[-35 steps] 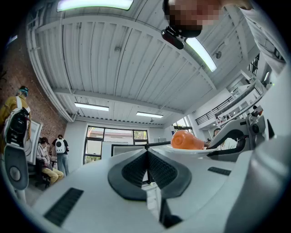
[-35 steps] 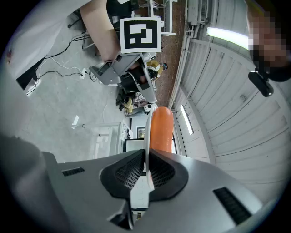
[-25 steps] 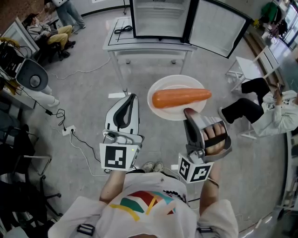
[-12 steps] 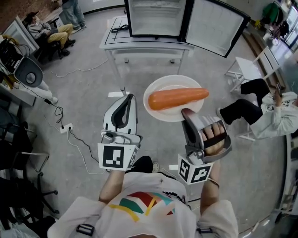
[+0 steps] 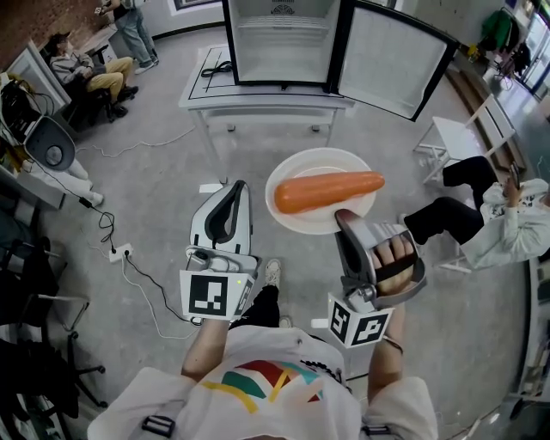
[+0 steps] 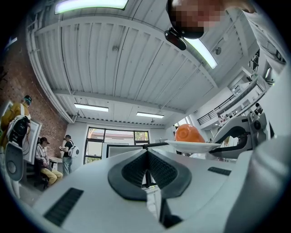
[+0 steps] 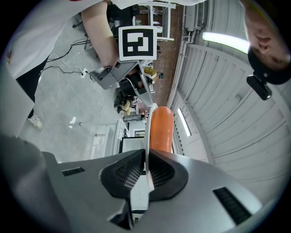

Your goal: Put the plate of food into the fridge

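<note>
Hold plate (image 5: pixel 293 169) level with right claw (image 5: pixel 342 216) pinching its rim, to avoid rolling of carrot (image 5: pixel 329 191); carry straight toward open fridge (image 5: pixel 279 39). Left claw (image 5: pixel 238 184) pressed together, empty.

The fridge (image 5: pixel 284 39) is cut off by the top edge of the head view, so its top does not show. Its inside is too bright to tell what sits on the shelves. The near rim of the plate (image 5: pixel 314 161) is hidden under the right gripper (image 5: pixel 344 216). In the right gripper view the plate shows only as a thin edge, and the near end of the carrot (image 5: pixel 329 191) hides behind the jaws. A seated person (image 5: pixel 507 228) is cut off by the right edge. A standing person (image 5: pixel 133 26) is cut off at the top edge.
</note>
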Motion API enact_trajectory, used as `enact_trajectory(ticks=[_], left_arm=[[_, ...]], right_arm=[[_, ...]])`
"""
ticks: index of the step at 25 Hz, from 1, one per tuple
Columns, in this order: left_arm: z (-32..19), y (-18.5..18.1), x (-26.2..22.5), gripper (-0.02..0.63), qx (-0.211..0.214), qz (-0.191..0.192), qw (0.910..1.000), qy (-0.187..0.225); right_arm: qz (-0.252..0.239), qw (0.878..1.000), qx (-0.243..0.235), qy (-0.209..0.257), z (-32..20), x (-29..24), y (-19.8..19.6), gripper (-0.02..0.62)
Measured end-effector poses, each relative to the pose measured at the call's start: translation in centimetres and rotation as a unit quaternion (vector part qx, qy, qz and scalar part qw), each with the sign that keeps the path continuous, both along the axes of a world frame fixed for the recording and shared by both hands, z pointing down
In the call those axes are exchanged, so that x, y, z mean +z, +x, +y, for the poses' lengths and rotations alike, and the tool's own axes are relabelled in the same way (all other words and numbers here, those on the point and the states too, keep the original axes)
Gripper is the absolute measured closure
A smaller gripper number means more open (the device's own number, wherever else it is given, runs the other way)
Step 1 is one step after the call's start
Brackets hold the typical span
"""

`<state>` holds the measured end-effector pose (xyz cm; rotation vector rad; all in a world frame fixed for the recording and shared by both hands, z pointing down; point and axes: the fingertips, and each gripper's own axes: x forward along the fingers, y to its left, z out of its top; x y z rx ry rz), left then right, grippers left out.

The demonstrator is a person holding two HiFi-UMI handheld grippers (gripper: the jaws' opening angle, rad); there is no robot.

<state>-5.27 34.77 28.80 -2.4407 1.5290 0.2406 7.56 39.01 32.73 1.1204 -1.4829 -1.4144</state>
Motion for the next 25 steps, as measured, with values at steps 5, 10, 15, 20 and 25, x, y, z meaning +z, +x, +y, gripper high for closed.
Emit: enact_trajectory(ticks=[5,10,15,20,25], left_arm=[[-4.2,0.1,-0.1,0.600,0.000,0.005,1.0000,0.000],[-9.5,-0.6,0.1,0.600,0.001,0.010,0.9999,-0.002],[-14.5,-2.2,-0.3,0.600,0.000,0.014,0.9999,0.000],[-18.9,-4.4,-0.6,0.600,-0.006,0.019,0.9998,0.008],[-22.6,-6.8,-0.8,0.600,-0.015,0.030,0.9994,0.012]], right_arm=[[0.004,1.000,0.010,-0.005,-4.0,0.1,0.9,0.571],[0.010,1.000,0.014,-0.006,-9.6,-0.1,0.6,0.570],[0.018,1.000,0.016,-0.007,-15.0,-0.5,-0.5,0.571],[0.020,1.000,0.020,-0.001,-19.8,-1.1,-1.8,0.571],[0.027,0.999,0.021,0.008,-24.0,-1.9,-3.3,0.570]])
